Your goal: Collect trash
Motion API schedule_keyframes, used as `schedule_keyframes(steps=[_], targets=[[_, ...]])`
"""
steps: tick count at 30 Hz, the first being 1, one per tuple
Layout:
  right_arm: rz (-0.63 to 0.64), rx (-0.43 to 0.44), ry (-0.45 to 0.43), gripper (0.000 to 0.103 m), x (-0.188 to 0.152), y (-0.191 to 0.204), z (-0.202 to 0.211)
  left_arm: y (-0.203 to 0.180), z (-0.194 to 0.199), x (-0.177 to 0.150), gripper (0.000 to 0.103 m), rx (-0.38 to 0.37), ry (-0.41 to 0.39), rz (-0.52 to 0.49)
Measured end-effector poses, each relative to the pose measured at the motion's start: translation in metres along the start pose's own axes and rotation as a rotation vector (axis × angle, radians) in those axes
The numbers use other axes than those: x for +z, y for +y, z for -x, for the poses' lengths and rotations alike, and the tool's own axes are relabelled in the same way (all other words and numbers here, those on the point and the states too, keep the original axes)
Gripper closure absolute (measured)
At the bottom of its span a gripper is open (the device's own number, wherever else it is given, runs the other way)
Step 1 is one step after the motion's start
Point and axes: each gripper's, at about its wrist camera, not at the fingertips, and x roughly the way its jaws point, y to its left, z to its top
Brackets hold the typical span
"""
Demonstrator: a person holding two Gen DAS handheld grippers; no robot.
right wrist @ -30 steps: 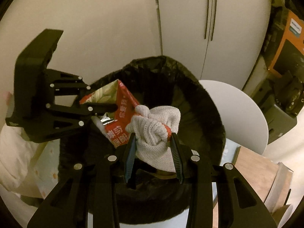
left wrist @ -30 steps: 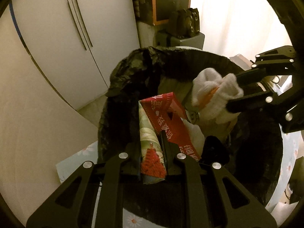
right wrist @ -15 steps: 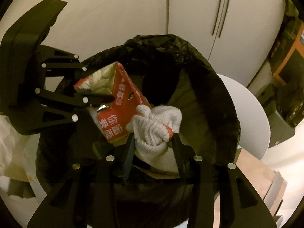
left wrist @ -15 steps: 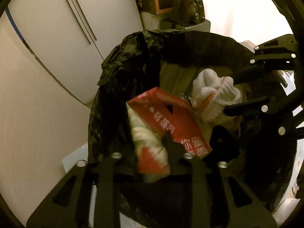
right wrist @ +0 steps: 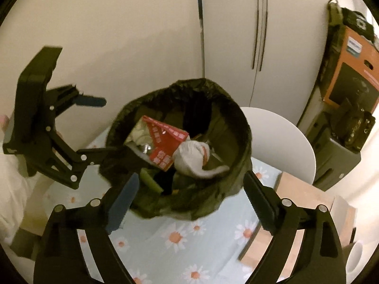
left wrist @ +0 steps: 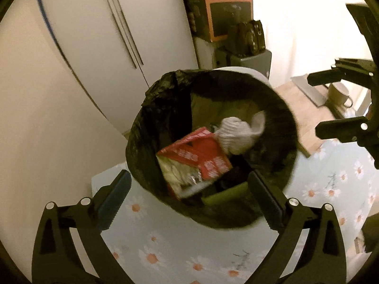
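1. Trash lies inside one black-lined bin (left wrist: 210,146): one red printed packet (left wrist: 199,158) at the middle and one white knitted glove (left wrist: 236,137) touching it at its 2 o'clock.
2. One green strip (left wrist: 225,195) lies at the bin's 6 o'clock; the liner's depths are too dark to read.
3. One bin stands on a pale floral cloth (left wrist: 177,243).
4. Left hand-held gripper (left wrist: 189,194) hangs over the bin's near rim, its jaws opening wide with nothing pressed between them.
5. Right hand-held gripper (right wrist: 191,189) does likewise, jaws opening, no trash pinched; in the left wrist view it shows at 3 o'clock (left wrist: 331,101).
6. Around the bin: one white round lid (right wrist: 284,142) at 2 o'clock in the right wrist view, one orange box (left wrist: 227,7) at 12 in the left wrist view, and white cupboard doors (right wrist: 260,23) behind.
7. One mug (left wrist: 338,94) sits at 2 o'clock in the left wrist view.
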Motion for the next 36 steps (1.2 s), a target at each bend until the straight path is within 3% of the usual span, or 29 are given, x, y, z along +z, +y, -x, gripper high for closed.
schedule_keyframes(steps=[8, 14, 19, 27, 36], targets=[[-0.003, 0.030, -0.095, 0.012, -0.035, 0.004, 0.059, -0.032, 0.050, -0.031, 0.006, 0.085, -0.061, 0.128], [-0.008, 0.018, -0.124, 0.011, -0.060, 0.004, 0.088, -0.047, 0.086, -0.057, 0.006, 0.106, -0.105, 0.228], [-0.010, 0.012, -0.133, 0.010, -0.083, 0.005, 0.105, -0.068, 0.105, -0.075, 0.006, 0.152, -0.125, 0.258], [-0.003, -0.013, -0.110, 0.008, -0.121, 0.009, 0.118, -0.101, 0.122, -0.108, 0.006, 0.149, -0.119, 0.291], [-0.004, 0.004, -0.125, 0.008, -0.132, 0.007, 0.134, -0.120, 0.135, -0.122, 0.006, 0.159, -0.127, 0.311]])
